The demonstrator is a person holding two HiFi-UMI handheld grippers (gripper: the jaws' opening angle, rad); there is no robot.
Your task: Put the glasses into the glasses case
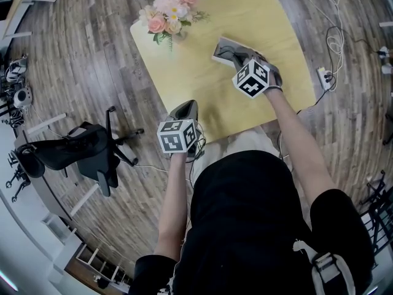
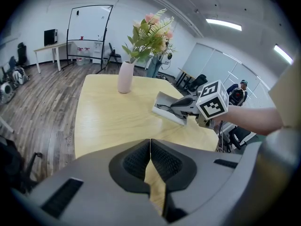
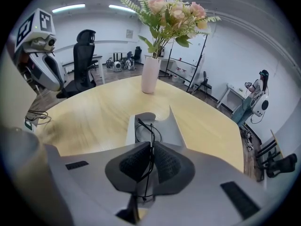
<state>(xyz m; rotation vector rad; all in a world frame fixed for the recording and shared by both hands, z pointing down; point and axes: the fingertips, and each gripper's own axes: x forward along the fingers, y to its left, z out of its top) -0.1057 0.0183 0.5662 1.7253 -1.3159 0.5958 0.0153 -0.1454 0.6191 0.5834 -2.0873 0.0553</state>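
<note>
Right tongs [image 3: 151, 147]: clenched on the glasses [image 3: 151, 135]. The thin black wire frame runs upright between the two ribbed pads and sticks out past the tips at the far end. That far end hangs over the open glasses case [image 3: 175, 126]. I cannot tell whether the wire touches the lining.

Glasses case: grey, lying on the right half of the table [image 1: 190, 78], toward the far side. Its lid stands up and open. From the head view my right tongs point down into it, the marker cube on the near side.

Left tongs [image 2: 150, 147]: clenched on nothing, the pads meeting at their tips, with only pale table wood showing behind them. They hover at the near edge of the table, left of the case and well apart from it.

Table: pale yellow wood. A pinkish-white vase [image 2: 125, 76] with pink and cream flowers [image 2: 150, 32] stands at the far left corner, apart from the case.

Floor: grey wood planks. A black office chair [image 1: 86, 149] lies tipped over on the floor, left of the table.
</note>
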